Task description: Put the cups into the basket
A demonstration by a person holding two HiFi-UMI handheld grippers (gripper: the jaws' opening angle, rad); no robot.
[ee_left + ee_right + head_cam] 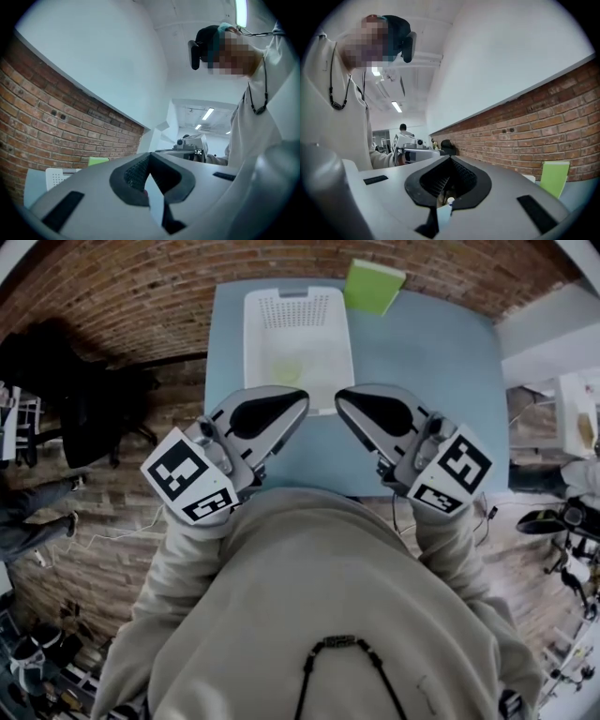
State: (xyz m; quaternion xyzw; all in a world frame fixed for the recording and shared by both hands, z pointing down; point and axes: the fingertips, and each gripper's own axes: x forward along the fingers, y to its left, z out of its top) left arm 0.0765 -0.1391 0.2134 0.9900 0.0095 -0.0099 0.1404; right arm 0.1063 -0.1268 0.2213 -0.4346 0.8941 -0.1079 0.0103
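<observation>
- Brick wall runs behind a blue counter, seen steeply from above in the head view; the same brick fills the left of the left gripper view under a white upper wall.
- White basket stands on the counter, at its far middle, touching nothing else.
- Inside the basket lies a pale yellow-green shape, probably a cup, though it is too blurred to be sure.
- Green board stands at the counter's back edge, just beside the basket's far right corner; it also shows at the right of the right gripper view.
- Left tool is held in front of the person's chest, pointing at the basket; its jaws are clenched together with nothing between them.
- Right tool sits beside it, mirrored, the two tips near each other but apart; its jaws are likewise clenched and empty.
- Both tools hang over the counter's near edge, well short of the basket's inside.
- Beige sweatshirt of the person holding the tools fills the lower part of the head view.
</observation>
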